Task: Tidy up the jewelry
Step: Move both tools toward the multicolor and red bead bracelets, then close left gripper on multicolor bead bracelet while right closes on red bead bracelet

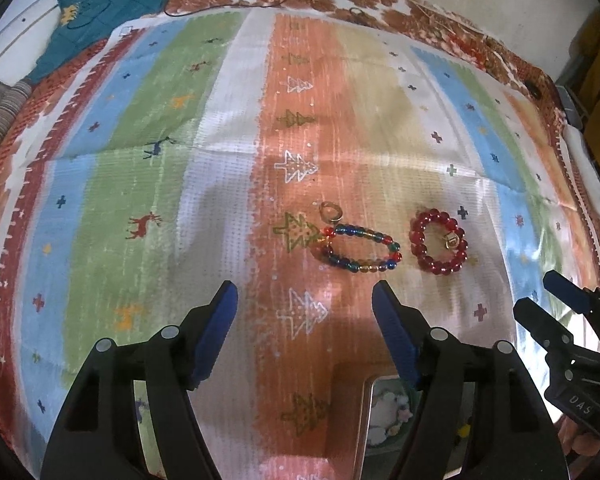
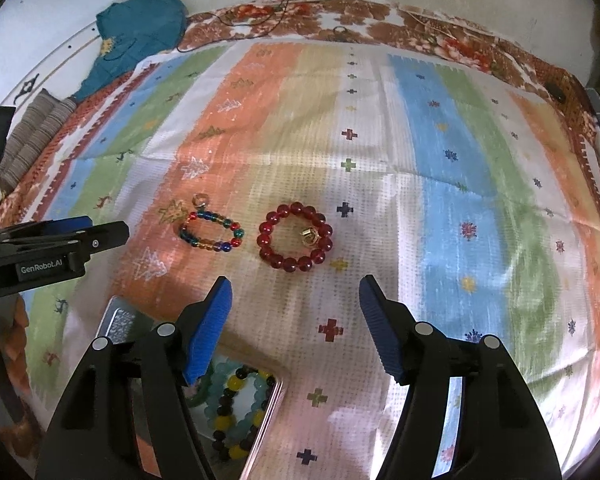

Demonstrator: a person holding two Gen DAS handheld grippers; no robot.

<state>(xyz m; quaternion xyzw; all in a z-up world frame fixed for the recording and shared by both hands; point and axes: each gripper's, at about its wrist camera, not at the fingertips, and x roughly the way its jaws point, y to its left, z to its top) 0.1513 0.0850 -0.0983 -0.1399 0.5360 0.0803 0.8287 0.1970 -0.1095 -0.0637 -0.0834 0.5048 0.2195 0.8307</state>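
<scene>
A multicolour bead bracelet point(image 1: 360, 250) point(image 2: 211, 231) lies on the striped mat with a small gold ring point(image 1: 330, 213) point(image 2: 199, 200) at its far left end. A red bead bracelet point(image 1: 438, 246) point(image 2: 296, 237) lies to its right, with a gold piece point(image 2: 309, 236) inside it. A metal-rimmed box point(image 2: 268, 404) point(image 1: 365, 408) near the front holds several bead bracelets point(image 2: 236, 404). My left gripper point(image 1: 305, 300) is open and empty, just short of the multicolour bracelet. My right gripper point(image 2: 296, 296) is open and empty, just short of the red bracelet.
The striped mat point(image 1: 180, 184) point(image 2: 440, 184) covers a bed with a brown patterned blanket point(image 2: 380, 20). A teal garment point(image 1: 100, 12) point(image 2: 140, 28) lies at the far left. A black cable point(image 2: 284, 4) runs along the back. A striped cushion point(image 2: 32, 132) sits at left.
</scene>
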